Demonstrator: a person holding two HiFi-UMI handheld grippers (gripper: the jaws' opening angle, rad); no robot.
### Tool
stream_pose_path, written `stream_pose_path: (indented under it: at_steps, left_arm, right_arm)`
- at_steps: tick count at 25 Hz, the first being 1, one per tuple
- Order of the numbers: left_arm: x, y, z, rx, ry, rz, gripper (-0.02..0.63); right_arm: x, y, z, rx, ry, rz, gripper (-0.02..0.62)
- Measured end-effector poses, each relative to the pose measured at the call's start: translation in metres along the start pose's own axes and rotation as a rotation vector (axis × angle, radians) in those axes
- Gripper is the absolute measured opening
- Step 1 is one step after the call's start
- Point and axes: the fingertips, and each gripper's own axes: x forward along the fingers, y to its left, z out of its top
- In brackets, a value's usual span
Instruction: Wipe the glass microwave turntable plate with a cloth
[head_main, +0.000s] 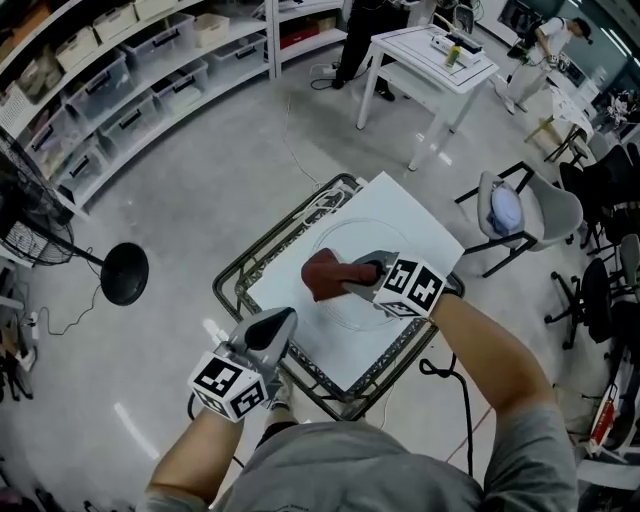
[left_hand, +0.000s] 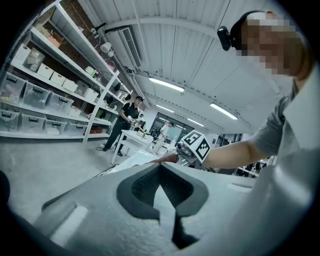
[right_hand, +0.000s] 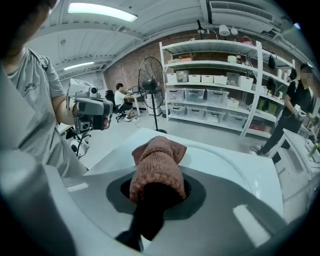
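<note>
A white tabletop (head_main: 415, 235) carries the clear glass turntable plate (head_main: 385, 245), which shows only as a faint round rim. My right gripper (head_main: 352, 272) is over the plate, shut on a reddish-brown knitted cloth (head_main: 322, 274) that rests on the glass. In the right gripper view the cloth (right_hand: 157, 162) bulges out of the shut jaws, with the plate's rim (right_hand: 235, 165) curving beyond it. My left gripper (head_main: 285, 318) hovers at the table's near left corner, off the plate. Its jaws are shut with nothing between them (left_hand: 161, 172).
The tabletop sits on a dark metal frame (head_main: 238, 272). A fan's black round base (head_main: 124, 272) stands on the floor to the left. A grey chair (head_main: 520, 210) is to the right, a white table (head_main: 430, 55) is behind, and shelves of bins (head_main: 120, 80) line the far left.
</note>
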Motion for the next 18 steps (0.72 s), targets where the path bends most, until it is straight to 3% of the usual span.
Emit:
stream_pose_path:
  at_steps: [18]
  left_arm:
    - [0.084, -0.089, -0.026, 0.038, 0.082, -0.16, 0.003]
  right_arm:
    - [-0.133, -0.048, -0.147, 0.173, 0.04, -0.218, 0.069]
